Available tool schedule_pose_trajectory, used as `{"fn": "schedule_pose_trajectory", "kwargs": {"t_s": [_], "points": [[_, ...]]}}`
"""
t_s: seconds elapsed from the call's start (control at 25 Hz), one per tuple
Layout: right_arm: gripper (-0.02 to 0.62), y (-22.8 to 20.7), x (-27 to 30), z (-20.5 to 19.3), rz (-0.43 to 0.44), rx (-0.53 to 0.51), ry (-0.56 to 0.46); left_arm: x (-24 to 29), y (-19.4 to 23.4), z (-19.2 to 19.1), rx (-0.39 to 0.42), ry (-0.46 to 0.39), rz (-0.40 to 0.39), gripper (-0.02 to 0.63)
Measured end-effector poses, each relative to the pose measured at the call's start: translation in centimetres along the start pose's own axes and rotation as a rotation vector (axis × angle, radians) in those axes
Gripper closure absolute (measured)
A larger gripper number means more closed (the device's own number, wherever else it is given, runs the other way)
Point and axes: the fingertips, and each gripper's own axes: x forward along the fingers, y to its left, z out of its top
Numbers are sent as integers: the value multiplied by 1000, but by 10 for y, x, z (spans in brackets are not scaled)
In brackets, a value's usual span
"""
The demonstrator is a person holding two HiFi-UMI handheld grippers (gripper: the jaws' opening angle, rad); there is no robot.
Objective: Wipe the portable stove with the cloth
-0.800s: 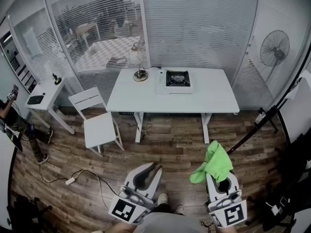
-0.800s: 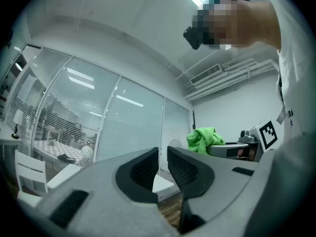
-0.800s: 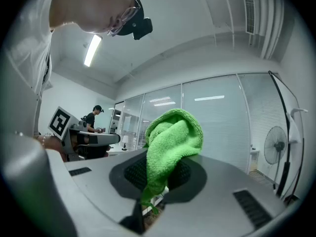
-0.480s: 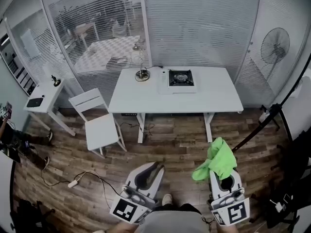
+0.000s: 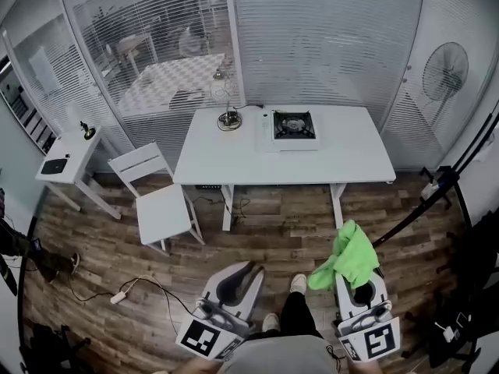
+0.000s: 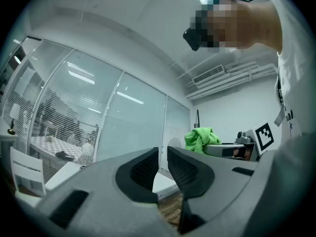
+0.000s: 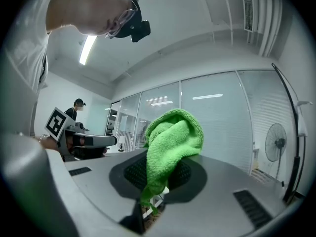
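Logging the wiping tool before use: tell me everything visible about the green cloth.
The green cloth is bright, fuzzy, microfibre-looking, bunched and folded. It is pinched between the fingers of the right gripper, bulging above them, a thin tail hanging below. It is held in the air over the wooden floor, well short of the table; nothing else touches it.

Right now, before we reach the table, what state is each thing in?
Left claw: jaws almost together, empty.
Right claw: shut on the green cloth.
Green cloth: bunched, pinched between the jaws.
Portable stove: upright on the white table, no pot on it, far from both claws.
Chair: upright, unoccupied.
Fan: standing; whether it is spinning cannot be told.
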Motion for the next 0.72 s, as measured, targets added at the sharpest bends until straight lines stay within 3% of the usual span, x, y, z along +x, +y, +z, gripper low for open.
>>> {"fn": "schedule_pose_trajectory", "kwargs": {"t_s": [0.32,0.72], "points": [[546,-47,51,-10,-2,2,10,62,35,-6,-5,-1,6,548],[546,-150,125,-22,21,8,13,184,66,-9,10,-2,21,548]]}}
